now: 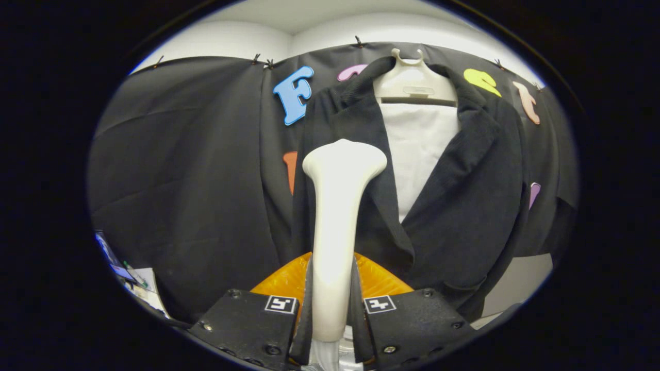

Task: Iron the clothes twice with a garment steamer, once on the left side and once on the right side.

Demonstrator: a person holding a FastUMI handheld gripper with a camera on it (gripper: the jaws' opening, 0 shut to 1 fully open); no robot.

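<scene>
One claw (332, 309) shows at six o'clock, its two fingers (308, 304) closed on the handle of a white garment steamer (337, 216), one pressing on each side. The steamer rises upright from between the fingers, and its broad flat head reaches the middle of the view, in front of the left half of a dark jacket (464, 206). Whether the head touches the cloth cannot be told. Behind the steamer's handle, just beyond the fingers, sits a ribbed orange part (379, 281), rounded at the top; what it belongs to is unclear.

The jacket hangs at one to three o'clock on a pale hanger (412, 77), whose top sits at twelve o'clock. It is open at the front, with a white panel (417, 149) showing between its lapels. The corduroy-like fabric falls in soft folds, and the lower hem ends at about four o'clock.

Black cloth (180, 170) forms the booth wall behind everything, hung by small clips along its upper edge and creased in long diagonal folds at nine o'clock. Above the cloth a white wall (247, 36) and corner show at eleven to twelve o'clock. At four o'clock, below the jacket, a pale surface (521, 283) appears. At eight o'clock lie some papers (144, 288) and a small screen-like object (111, 257), too small to make out.
</scene>
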